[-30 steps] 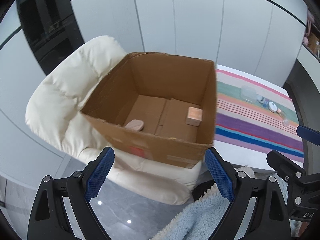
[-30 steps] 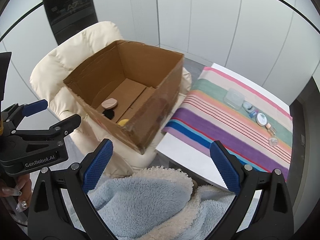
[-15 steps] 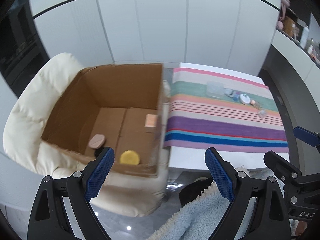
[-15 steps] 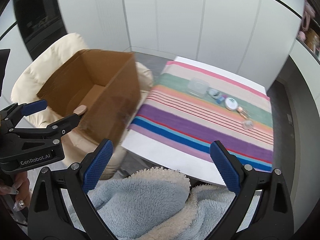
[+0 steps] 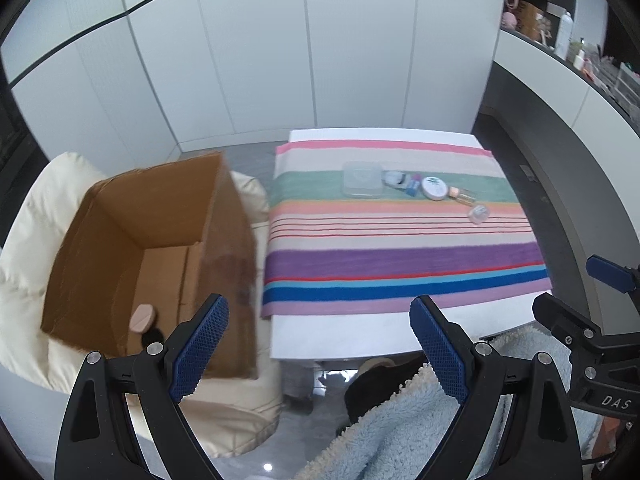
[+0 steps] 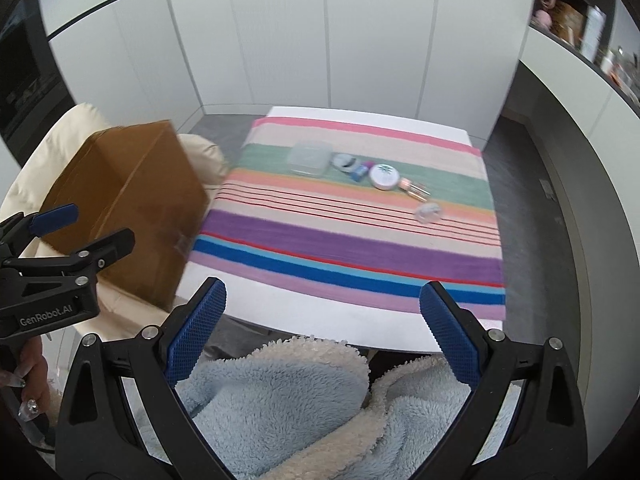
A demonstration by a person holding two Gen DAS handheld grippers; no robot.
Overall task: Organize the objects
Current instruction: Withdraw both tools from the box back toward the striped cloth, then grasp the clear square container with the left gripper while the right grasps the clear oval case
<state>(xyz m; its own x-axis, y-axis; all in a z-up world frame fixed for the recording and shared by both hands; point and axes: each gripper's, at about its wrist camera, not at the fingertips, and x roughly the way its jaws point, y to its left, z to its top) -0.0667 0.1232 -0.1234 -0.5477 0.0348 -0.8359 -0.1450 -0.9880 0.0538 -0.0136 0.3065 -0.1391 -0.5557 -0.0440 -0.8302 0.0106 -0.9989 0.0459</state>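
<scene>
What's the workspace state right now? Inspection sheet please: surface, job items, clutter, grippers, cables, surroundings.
Surface: white table under a striped cloth.
Job's things: clear square container, round white tin, small bottle and clear jar in a row on the cloth; open cardboard box on a cream chair, a pink oval item inside.
Clutter: fluffy blue fabric near the table edge.
Grippers: left gripper and right gripper both open, empty.
Cables: nothing seen.
Surroundings: white wall panels, shelf with bottles.
</scene>
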